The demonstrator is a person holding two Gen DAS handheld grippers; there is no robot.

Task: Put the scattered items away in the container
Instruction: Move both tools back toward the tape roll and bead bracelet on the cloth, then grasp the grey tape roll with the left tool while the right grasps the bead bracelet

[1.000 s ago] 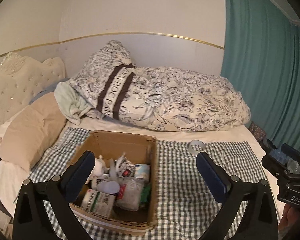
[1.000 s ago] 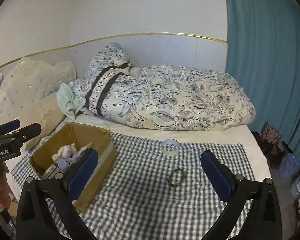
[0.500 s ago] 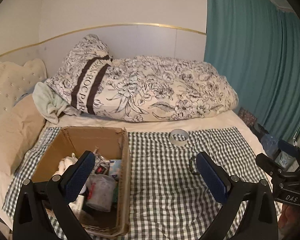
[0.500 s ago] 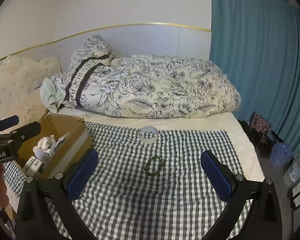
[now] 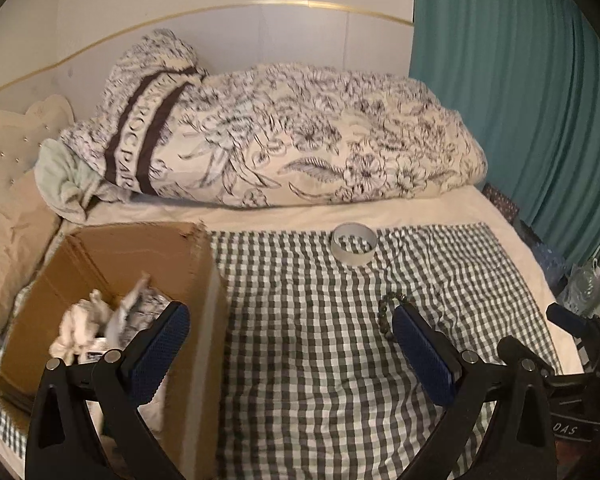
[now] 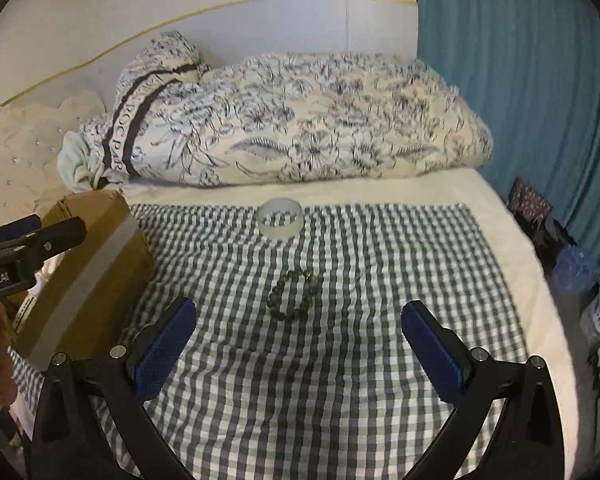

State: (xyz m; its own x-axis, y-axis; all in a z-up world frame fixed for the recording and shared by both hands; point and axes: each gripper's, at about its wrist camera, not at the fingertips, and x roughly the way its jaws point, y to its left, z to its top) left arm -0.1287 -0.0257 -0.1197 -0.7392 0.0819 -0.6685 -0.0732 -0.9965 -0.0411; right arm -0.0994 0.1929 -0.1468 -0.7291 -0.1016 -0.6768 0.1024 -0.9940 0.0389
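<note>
The right gripper (image 6: 296, 344) hung wide open and empty over the near part of the green-and-white checked cloth (image 6: 380, 280); the dark beaded bracelet (image 6: 293, 295) lay on the cloth just ahead, between the lines of its blue-padded fingers (image 6: 164, 350); the translucent roll of tape (image 6: 280, 223) sat beyond, near the cloth's far edge; the left gripper (image 5: 288, 350) was equally wide and empty, its left finger over the open brown cardboard box (image 5: 204, 280) at the cloth's left edge, holding crumpled items; the floral duvet (image 6: 300, 120) lay behind.
</note>
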